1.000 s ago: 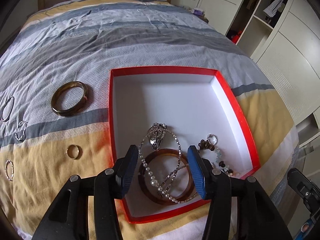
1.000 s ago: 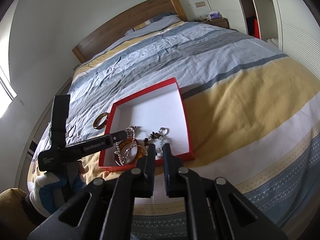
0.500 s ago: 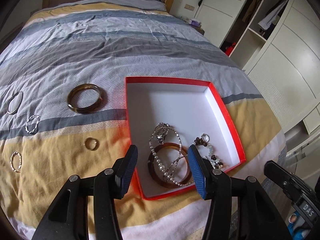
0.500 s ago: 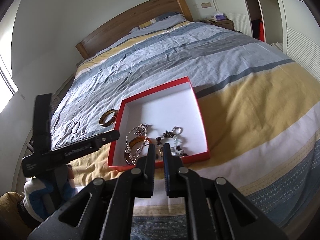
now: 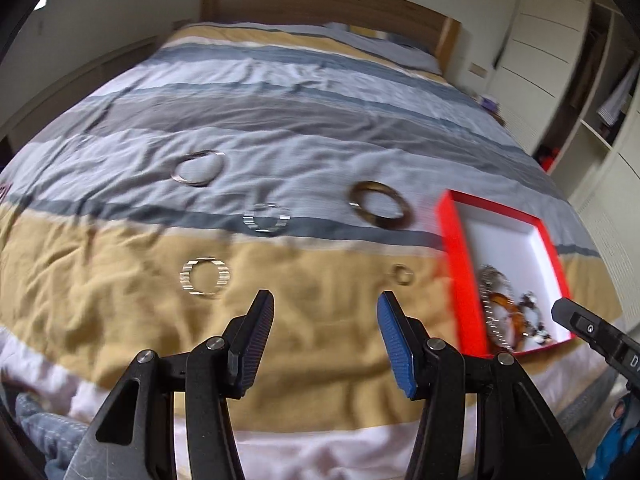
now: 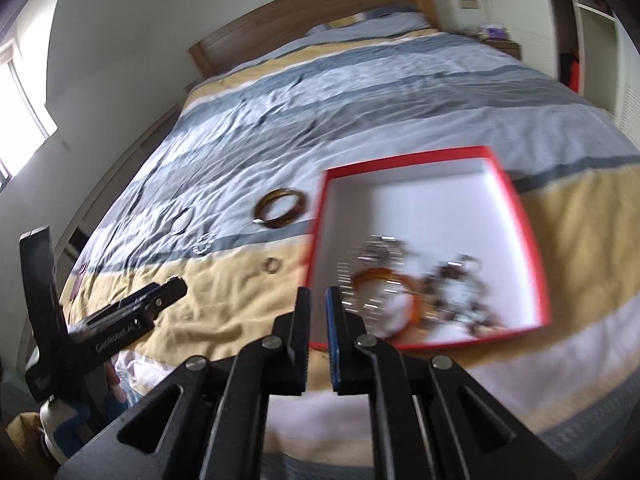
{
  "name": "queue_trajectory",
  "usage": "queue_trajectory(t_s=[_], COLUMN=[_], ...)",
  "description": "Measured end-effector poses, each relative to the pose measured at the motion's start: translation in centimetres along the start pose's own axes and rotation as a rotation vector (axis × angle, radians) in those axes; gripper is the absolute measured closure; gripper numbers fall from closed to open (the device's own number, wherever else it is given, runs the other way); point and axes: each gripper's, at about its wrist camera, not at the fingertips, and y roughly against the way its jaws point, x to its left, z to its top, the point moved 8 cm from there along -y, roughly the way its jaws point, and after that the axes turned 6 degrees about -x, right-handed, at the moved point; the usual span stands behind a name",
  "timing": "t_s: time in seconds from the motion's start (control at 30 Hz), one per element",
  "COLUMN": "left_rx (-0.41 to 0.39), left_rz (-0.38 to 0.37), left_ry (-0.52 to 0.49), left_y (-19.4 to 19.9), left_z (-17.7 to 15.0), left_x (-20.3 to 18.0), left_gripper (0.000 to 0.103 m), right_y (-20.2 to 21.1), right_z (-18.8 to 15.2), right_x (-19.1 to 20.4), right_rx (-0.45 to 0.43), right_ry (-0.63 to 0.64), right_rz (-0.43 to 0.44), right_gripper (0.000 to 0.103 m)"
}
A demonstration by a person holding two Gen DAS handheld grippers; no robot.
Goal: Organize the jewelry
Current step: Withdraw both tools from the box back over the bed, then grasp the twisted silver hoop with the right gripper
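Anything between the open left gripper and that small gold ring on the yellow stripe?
Nothing visible. Only bare bedspread lies between the left gripper and the small gold ring; the red box sits beyond the ring, to the right.

Jewelry half sorted, some in the box and some loose on the bedspread

Red box with white inside holds an amber bangle, a sparkly chain and beads. Beside it lie a brown bangle, small gold ring and three thin silvery hoops.

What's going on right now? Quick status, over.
Left gripper open, empty, over bedspread. Right gripper nearly shut, empty. Five rings and bangles loose, small ring nearest; box partly filled. Nothing in the way.
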Motion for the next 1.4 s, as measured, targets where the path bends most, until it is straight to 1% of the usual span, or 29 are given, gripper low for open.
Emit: queue_trajectory(t_s=[0.2, 0.27, 0.37, 0.5, 0.6, 0.7, 0.87, 1.13, 1.23, 1.3, 1.37, 1.4], left_rx=[-0.065, -0.095, -0.13, -0.162, -0.169, -0.17, -0.164, -0.153, -0.151, -0.151, -0.151, -0.151], left_rz=[0.111, 0.149, 0.197, 0.23, 0.222, 0.207, 0.189, 0.173, 0.169, 0.169, 0.169, 0.168], left_ry=[0.09, 0.119, 0.157, 0.196, 0.219, 0.242, 0.259, 0.292, 0.292, 0.293, 0.295, 0.297], left_y=[1.0, 1.1, 1.2, 1.1, 0.7, 0.3, -0.4, -1.1, -1.3, -1.4, -1.4, -1.4], left_z=[0.9, 1.3, 1.4, 1.3, 1.4, 1.4, 1.3, 1.1, 1.1, 1.1, 1.1, 1.1], left_x=[6.9, 8.9, 11.2, 13.2, 14.0, 14.6, 14.8, 15.3, 15.3, 15.3, 15.3, 15.3], left_gripper=[0.048, 0.046, 0.044, 0.043, 0.043, 0.043, 0.043, 0.042, 0.042, 0.042, 0.042, 0.042], right_y=[-5.3, -7.2, -10.0, -13.9, -16.6, -18.5, -21.5, -24.0, -24.8, -24.9, -24.7, -24.4], right_z=[0.2, 0.2, 0.6, 0.8, 0.8, 0.9, 1.1, 0.5, 0.2, 0.2, 0.4, 0.6], right_x=[6.2, 8.1, 10.9, 13.7, 14.7, 14.8, 14.7, 14.6, 14.8, 14.9, 14.9, 14.9], right_rx=[0.07, 0.093, 0.112, 0.148, 0.166, 0.179, 0.207, 0.235, 0.245, 0.244, 0.232, 0.221], right_ry=[0.084, 0.112, 0.154, 0.185, 0.202, 0.19, 0.208, 0.247, 0.29, 0.311, 0.314, 0.314], right_rz=[0.063, 0.083, 0.1, 0.113, 0.096, 0.079, 0.038, -0.008, -0.034, -0.048, -0.053, -0.048], right_gripper=[0.094, 0.091, 0.086, 0.085, 0.085, 0.085, 0.085, 0.085, 0.087, 0.09, 0.099, 0.099])
